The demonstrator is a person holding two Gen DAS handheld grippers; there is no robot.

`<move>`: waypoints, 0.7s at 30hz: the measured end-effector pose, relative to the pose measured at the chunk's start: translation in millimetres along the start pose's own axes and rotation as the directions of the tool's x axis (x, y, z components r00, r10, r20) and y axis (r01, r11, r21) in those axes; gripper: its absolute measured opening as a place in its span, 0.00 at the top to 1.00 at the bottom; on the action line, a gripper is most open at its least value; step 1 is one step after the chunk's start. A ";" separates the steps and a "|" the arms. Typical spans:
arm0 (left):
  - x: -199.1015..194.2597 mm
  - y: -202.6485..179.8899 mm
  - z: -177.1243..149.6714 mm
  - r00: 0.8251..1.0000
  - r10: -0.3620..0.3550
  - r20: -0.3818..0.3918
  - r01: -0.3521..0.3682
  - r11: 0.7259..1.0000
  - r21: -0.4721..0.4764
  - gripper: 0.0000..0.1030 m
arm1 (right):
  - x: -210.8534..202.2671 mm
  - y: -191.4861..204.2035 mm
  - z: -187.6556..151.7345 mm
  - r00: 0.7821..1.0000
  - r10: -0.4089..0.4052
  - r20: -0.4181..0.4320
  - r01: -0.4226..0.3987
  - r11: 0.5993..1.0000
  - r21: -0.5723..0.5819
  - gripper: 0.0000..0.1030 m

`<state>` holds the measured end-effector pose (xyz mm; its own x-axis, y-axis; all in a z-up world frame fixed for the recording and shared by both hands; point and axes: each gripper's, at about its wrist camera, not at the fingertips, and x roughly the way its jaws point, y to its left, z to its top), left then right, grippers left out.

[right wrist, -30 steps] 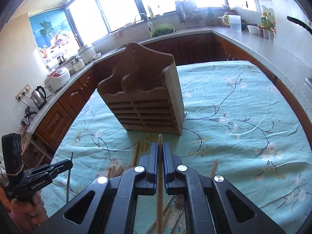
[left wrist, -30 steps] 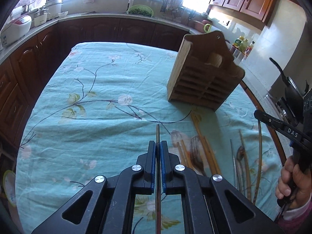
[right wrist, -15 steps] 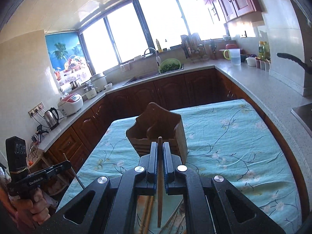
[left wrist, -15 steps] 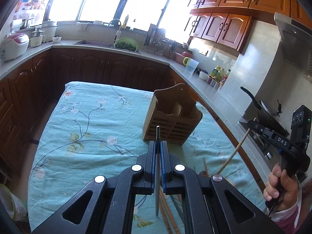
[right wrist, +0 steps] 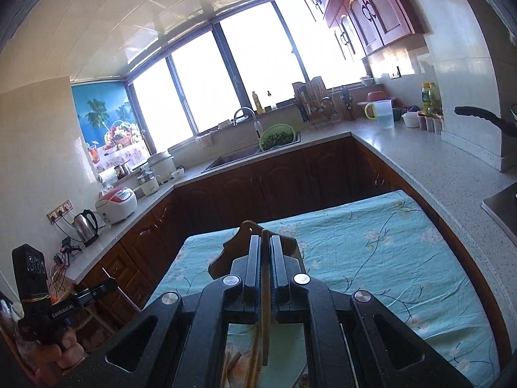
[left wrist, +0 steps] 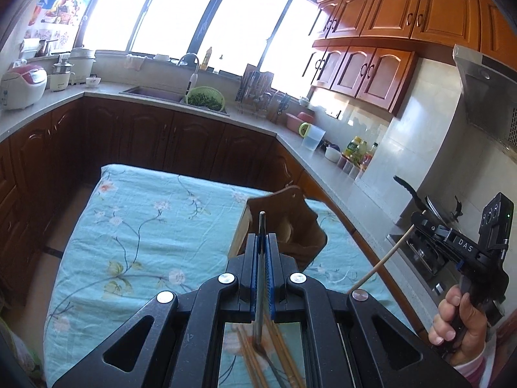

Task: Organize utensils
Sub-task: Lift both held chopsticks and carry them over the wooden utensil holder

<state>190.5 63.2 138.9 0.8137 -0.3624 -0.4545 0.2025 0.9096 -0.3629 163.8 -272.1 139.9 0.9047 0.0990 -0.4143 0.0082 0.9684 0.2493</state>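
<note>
Below us, the table point(left wrist: 135, 226) lies under a teal floral tablecloth point(right wrist: 371, 258), ringed by dark wooden cabinets and a pale kitchen counter point(left wrist: 323, 174). We see the wooden utensil holder point(left wrist: 290, 216) standing upright on the cloth toward the table's right side; in the right wrist view only its scalloped top point(right wrist: 239, 242) shows past the tongs.

Our left tongs point(left wrist: 262, 242) are closed down to a thin slot and clamp a slim dark metal utensil handle point(left wrist: 262, 223), whose tip pokes out past the fingertips in front of the holder; its lower end hangs below the tongs above the table, and we cannot tell what kind of utensil it is. Our right tongs point(right wrist: 265, 245) are likewise nearly shut, gripping a light wooden chopstick point(right wrist: 265, 278) that runs lengthwise between the pads. In the left wrist view that same chopstick point(left wrist: 384, 258) slants down and leftward from the right tongs point(left wrist: 416, 218), which are held up in the air off the table's right edge.

Beneath both tongs a loose bunch of wooden chopsticks point(left wrist: 278, 349) rests on the cloth at the near end of the table, well short of the holder.
</note>
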 end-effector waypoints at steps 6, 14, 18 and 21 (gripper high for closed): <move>22.0 -5.6 31.3 0.996 -0.026 0.081 0.025 1.000 0.015 0.97 | 8.9 -1.6 40.1 0.992 -0.007 0.125 0.004 1.000 0.027 0.95; 90.3 5.6 52.8 0.986 -0.010 0.165 0.008 1.000 0.015 0.97 | 63.1 -12.9 67.8 0.983 -0.055 0.173 0.049 0.998 0.040 0.95; 141.3 15.8 45.4 0.987 0.005 0.163 -0.005 1.000 0.000 0.97 | 97.6 -22.5 51.7 0.987 -0.067 0.143 0.061 0.997 0.042 0.95; 176.3 19.7 30.5 0.987 0.019 0.157 -0.018 1.000 -0.005 0.97 | 117.9 -30.1 32.3 0.989 -0.080 0.123 0.073 0.996 0.057 0.95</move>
<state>354.5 23.5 76.4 0.8928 -0.3090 -0.3279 0.1849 0.9149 -0.3589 283.9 -297.0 111.9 0.9468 -0.0076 -0.3218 0.0987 0.9584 0.2680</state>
